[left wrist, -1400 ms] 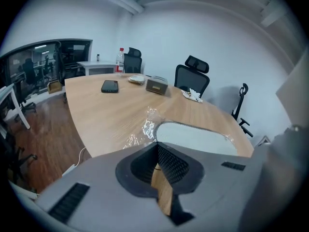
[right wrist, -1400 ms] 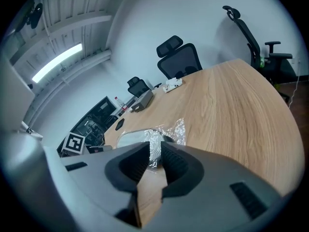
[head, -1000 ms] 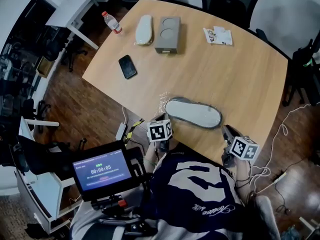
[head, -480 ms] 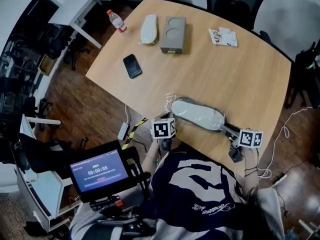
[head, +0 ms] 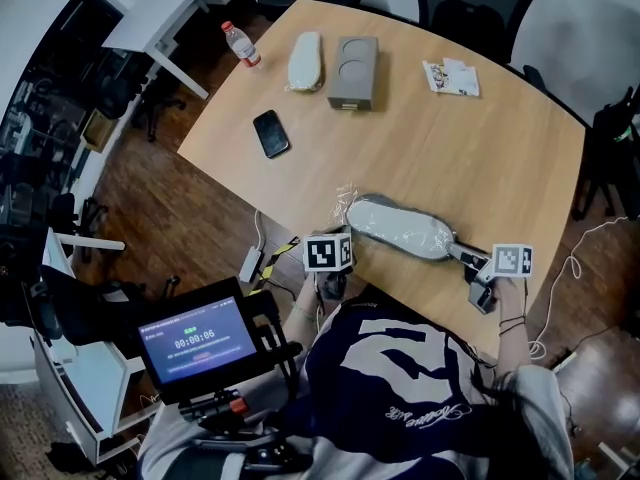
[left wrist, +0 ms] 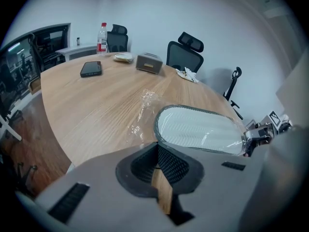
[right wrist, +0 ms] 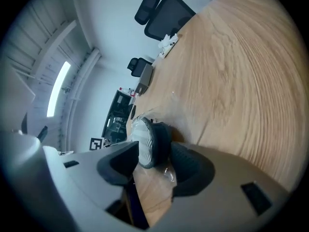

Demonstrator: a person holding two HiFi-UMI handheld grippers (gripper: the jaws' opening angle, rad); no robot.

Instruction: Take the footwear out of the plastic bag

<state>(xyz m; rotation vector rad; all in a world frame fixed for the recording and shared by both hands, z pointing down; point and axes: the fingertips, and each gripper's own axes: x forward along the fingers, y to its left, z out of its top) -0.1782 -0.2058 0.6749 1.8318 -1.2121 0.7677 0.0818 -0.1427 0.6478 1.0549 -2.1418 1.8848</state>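
The right gripper (head: pixel 462 256) has come to the end of the slipper (head: pixel 398 228), and its jaws have just been opening. They stand apart around it, not pressing. So the pull, I think, is only starting. The slipper lies in its bag (head: pixel 346 196) near the edge of the table (head: pixel 480 148). The jaws of the left gripper (left wrist: pixel 157 151) are together, empty. A phone (head: pixel 271 133) and a bottle (head: pixel 240 44) lie far off.

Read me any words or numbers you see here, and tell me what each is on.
"00:00:06" on the screen; its other lines are too small.
Script on the shirt: too blurred to read.
Label on the bottle, print on the cards: too small to read.
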